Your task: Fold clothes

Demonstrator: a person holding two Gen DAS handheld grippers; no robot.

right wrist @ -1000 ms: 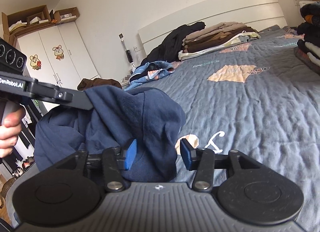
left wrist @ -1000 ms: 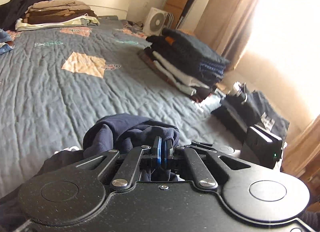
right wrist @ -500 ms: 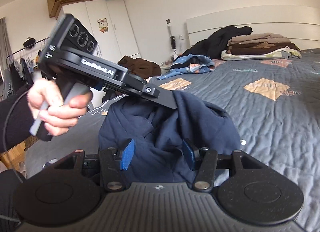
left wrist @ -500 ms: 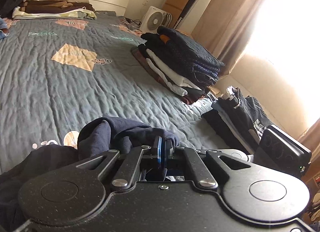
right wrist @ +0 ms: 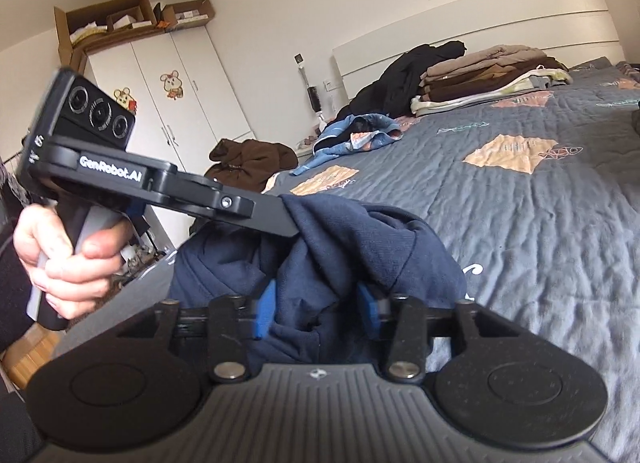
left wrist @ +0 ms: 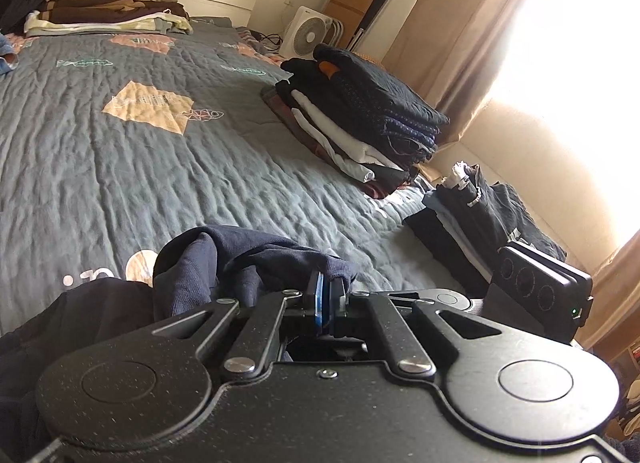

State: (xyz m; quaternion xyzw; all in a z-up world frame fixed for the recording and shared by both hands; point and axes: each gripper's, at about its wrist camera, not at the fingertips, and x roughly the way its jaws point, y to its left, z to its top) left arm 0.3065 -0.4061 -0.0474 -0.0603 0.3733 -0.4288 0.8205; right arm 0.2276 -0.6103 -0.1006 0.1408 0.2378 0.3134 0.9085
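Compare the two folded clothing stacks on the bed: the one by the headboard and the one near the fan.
The headboard stack is brown and beige; the stack near the fan is mostly black and navy with white layers. The headboard stack lies low and wide; the other leans toward the bed edge. Both rest on the grey quilt.

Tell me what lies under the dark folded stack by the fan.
Under the dark folded stack sit white and brownish-maroon folded layers on the quilted bedspread. The quilt directly beneath is covered.

We are in a home bedroom: a bed [right wrist: 540, 223] with a quilted grey cover, its white headboard [right wrist: 480, 35] at one o'clock, a white wardrobe [right wrist: 176, 103] at ten o'clock, curtains [left wrist: 460, 23] at two o'clock.
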